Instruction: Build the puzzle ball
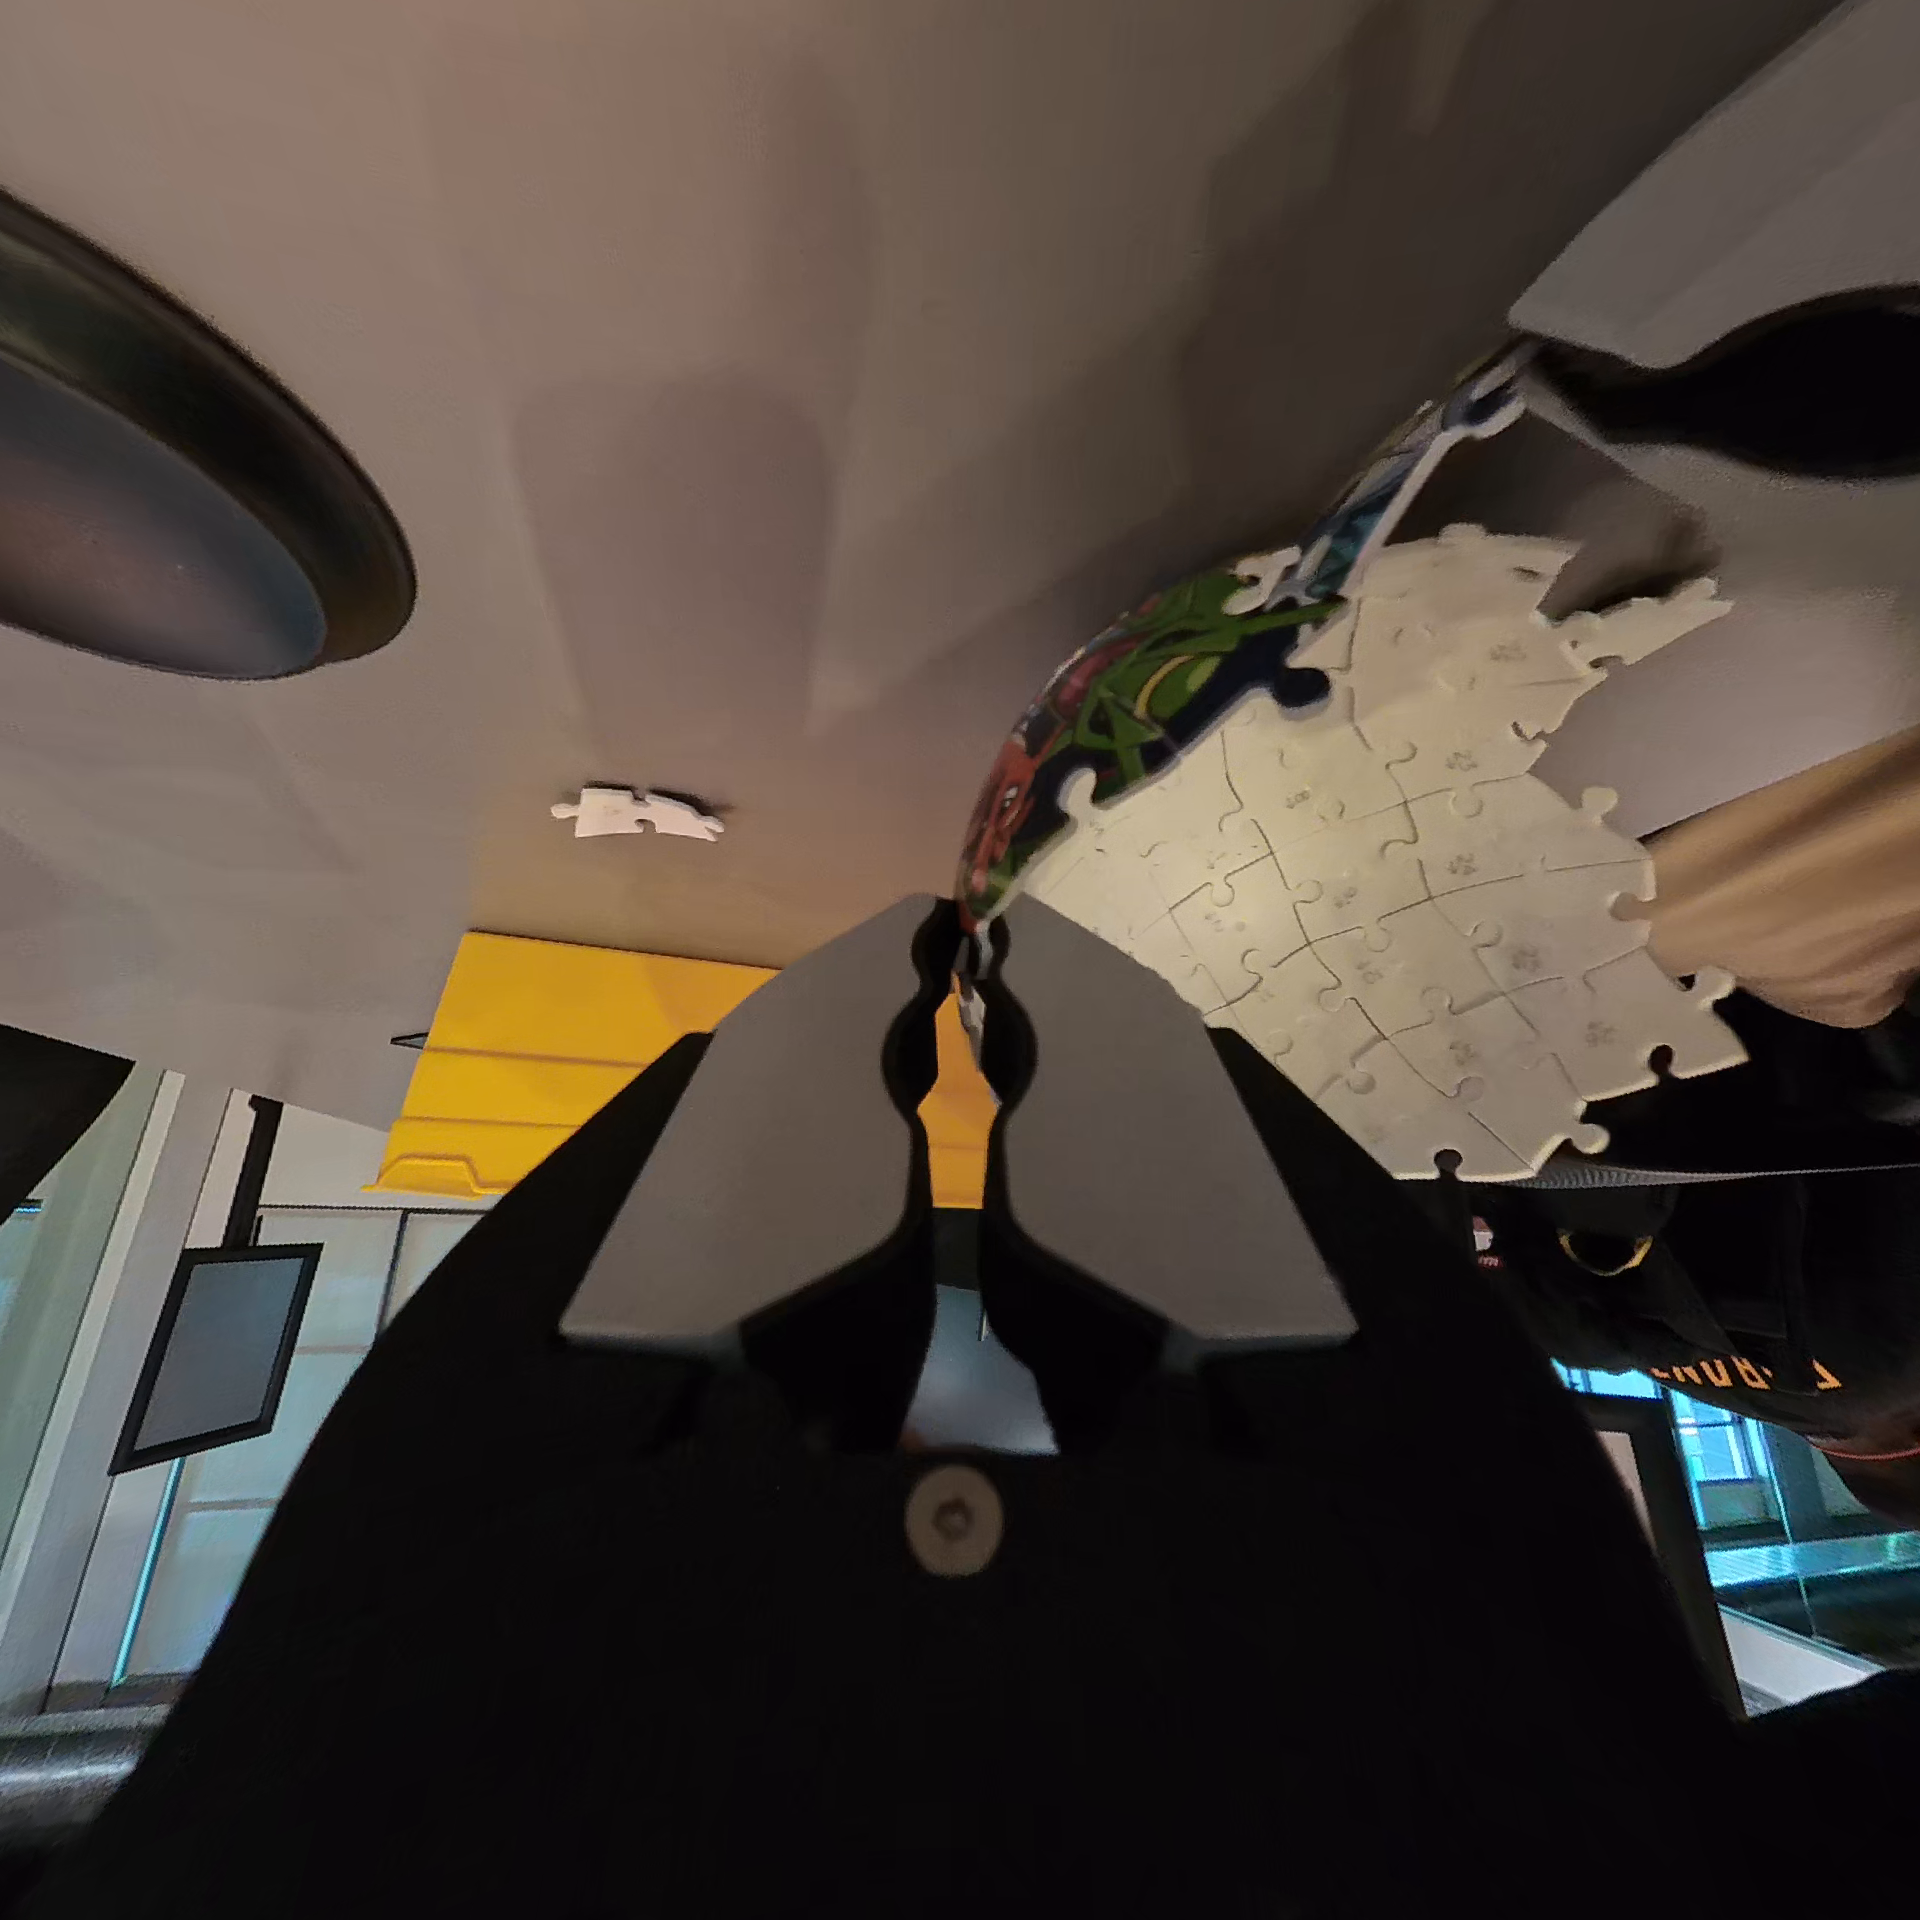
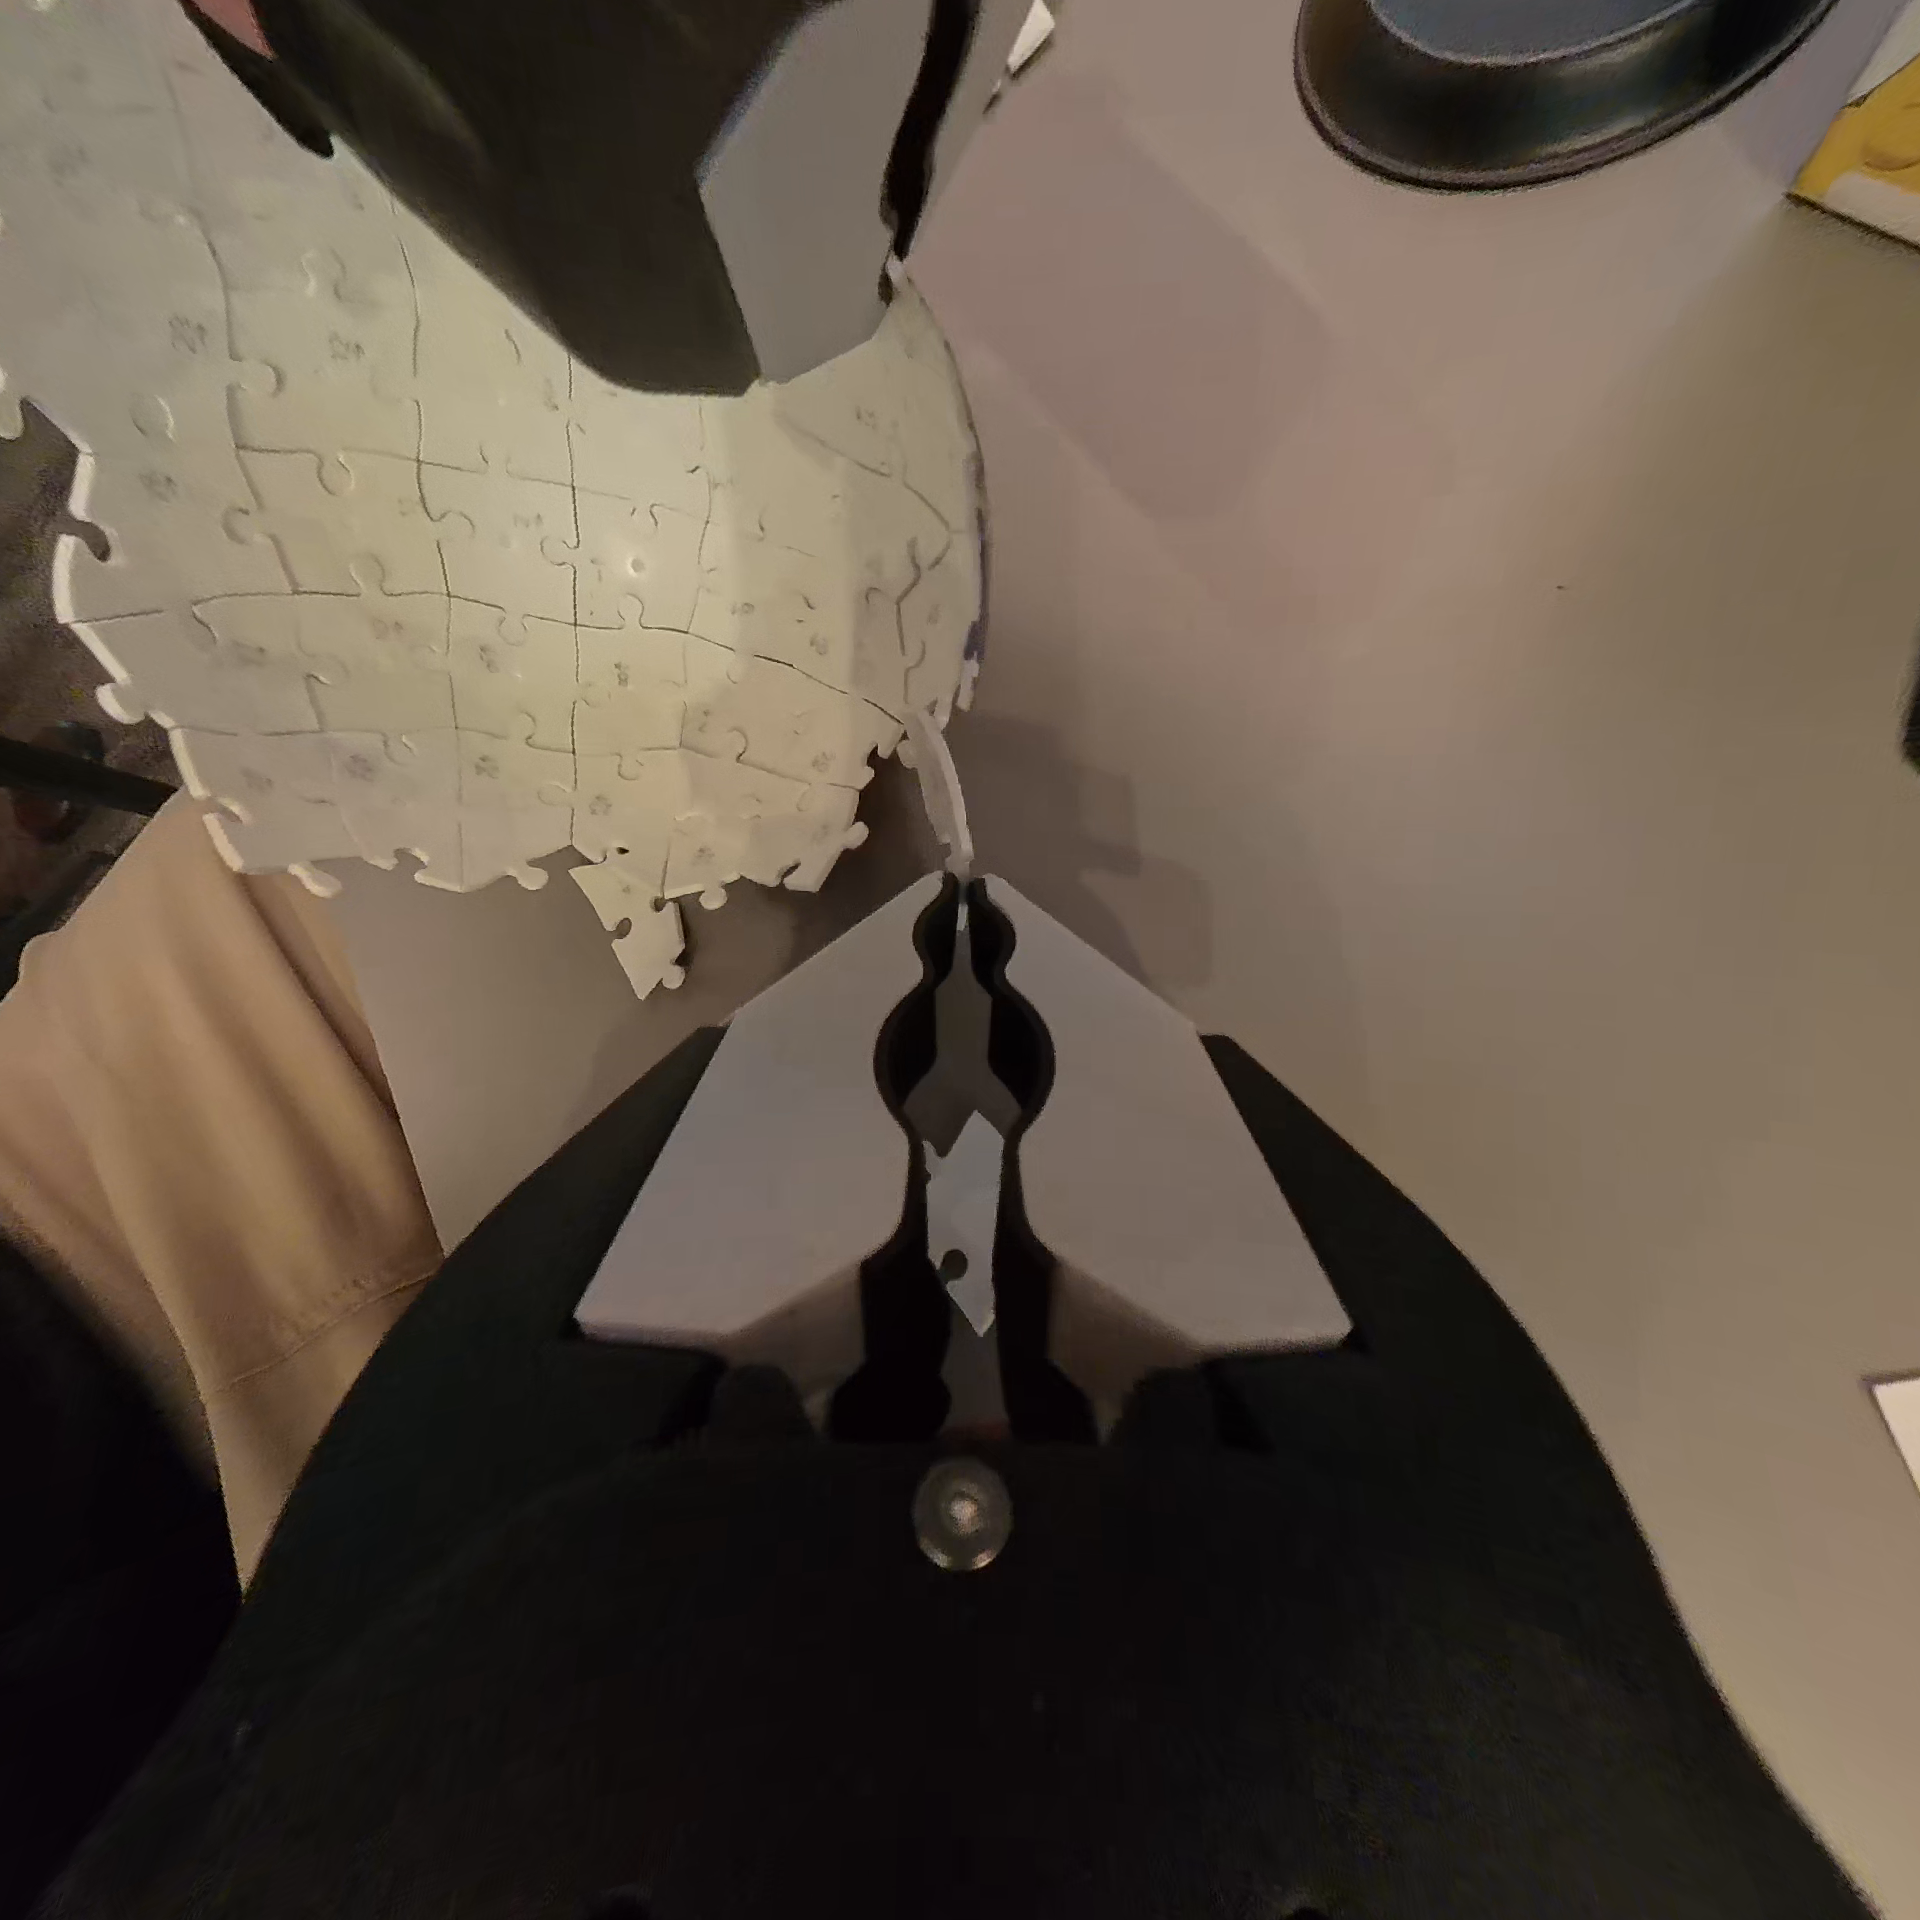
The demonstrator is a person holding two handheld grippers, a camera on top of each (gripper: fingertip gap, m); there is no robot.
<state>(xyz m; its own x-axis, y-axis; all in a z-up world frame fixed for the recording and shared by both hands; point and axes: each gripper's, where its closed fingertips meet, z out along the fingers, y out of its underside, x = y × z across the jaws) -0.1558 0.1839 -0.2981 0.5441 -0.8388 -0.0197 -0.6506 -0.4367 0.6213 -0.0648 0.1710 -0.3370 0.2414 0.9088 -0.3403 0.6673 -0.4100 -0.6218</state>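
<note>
Holding the half-built puzzle ball [image 1: 1382,914] by its rim in nearly closed jaws, the left gripper [image 1: 961,940] steadies it above the table [image 1: 831,416] while the right gripper [image 2: 961,883] pinches a curved piece [image 2: 940,779] at the shell's edge. Next, that piece's tabs likely need pressing home. Counted: one shell, two grippers, one loose piece [image 1: 636,812] on the table, one dark dish [image 1: 156,468].

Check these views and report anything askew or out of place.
One thing stands out: a piece at the lower edge of the puzzle shell hangs crooked, tilted out of line with its neighbours, apparently only partly locked in. A loose white piece also lies alone on the table. I see no damage.
</note>
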